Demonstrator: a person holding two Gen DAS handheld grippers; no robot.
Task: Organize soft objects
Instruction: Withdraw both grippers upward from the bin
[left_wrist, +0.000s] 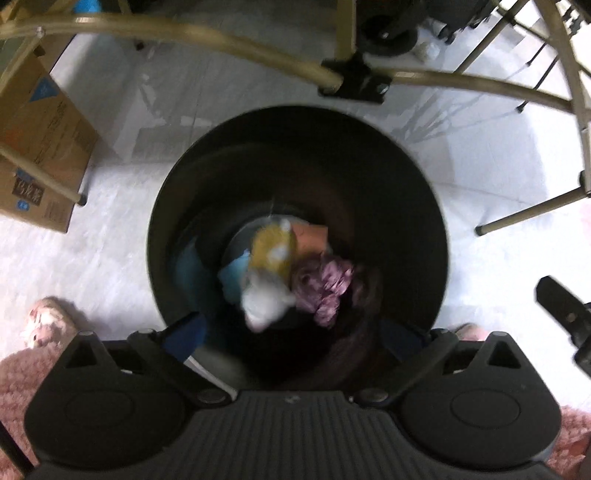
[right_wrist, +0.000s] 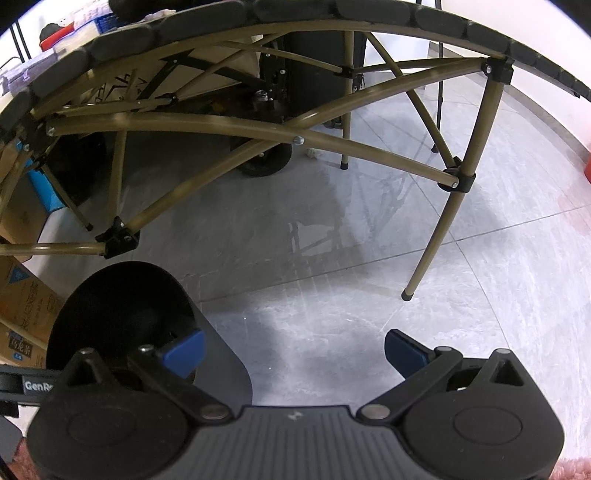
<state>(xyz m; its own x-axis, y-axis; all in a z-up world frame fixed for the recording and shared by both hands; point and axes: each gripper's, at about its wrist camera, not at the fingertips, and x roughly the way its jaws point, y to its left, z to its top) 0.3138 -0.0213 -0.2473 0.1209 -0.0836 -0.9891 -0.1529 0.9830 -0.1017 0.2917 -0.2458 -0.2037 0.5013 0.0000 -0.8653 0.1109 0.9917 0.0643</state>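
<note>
I look straight down into a round black bin (left_wrist: 173, 206) that stands on the pale floor. Inside lie soft things: a blurred yellow and white plush toy (left_wrist: 267, 273), a light blue cloth (left_wrist: 232, 277), a purple cloth (left_wrist: 328, 291) and an orange-pink piece (left_wrist: 312, 236). My left gripper (left_wrist: 293, 338) hangs over the bin's near rim, open wide, its blue pads (left_wrist: 184, 336) touching nothing. The plush sits well below the pads. My right gripper (right_wrist: 295, 350) is open over bare floor, with the bin (right_wrist: 122, 306) at its left.
A folding table's tan frame (left_wrist: 207, 33) and legs (right_wrist: 436, 236) arch over the far side of the bin. Cardboard boxes (left_wrist: 40, 140) stand at the left. A pink fluffy slipper (left_wrist: 44, 325) and pink fuzzy fabric (left_wrist: 14, 384) show by my left gripper. A black wheeled base (right_wrist: 266, 162) stands under the table.
</note>
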